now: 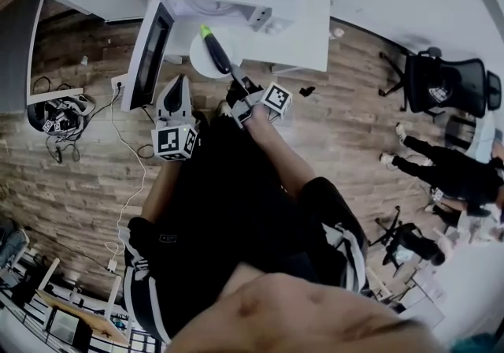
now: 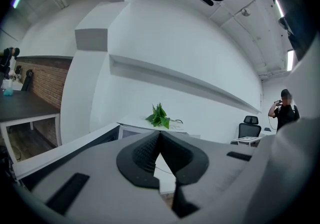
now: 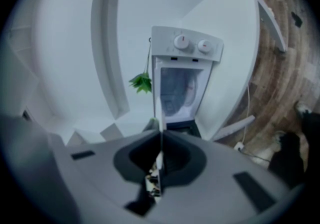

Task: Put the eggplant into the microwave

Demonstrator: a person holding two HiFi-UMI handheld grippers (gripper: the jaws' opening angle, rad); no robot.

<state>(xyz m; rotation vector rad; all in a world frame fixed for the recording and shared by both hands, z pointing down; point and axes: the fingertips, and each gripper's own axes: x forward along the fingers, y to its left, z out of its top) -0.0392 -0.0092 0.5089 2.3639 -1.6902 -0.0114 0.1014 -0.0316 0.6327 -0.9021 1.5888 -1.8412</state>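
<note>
jaws of right gripper [image 3: 160, 138] pinch plate [image 1: 198, 61], eggplant [image 1: 218, 50] atop; left gripper [image 2: 160, 136] closed.

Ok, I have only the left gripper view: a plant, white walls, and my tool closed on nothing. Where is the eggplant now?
Observer: The eggplant lies on a white plate, just before the microwave.
Operator: What is holding the plate?
Observer: The right tool is shut on its rim.
Operator: And the door, is it open?
Observer: Yes, the door stands swung open at the left of the opening.
</note>
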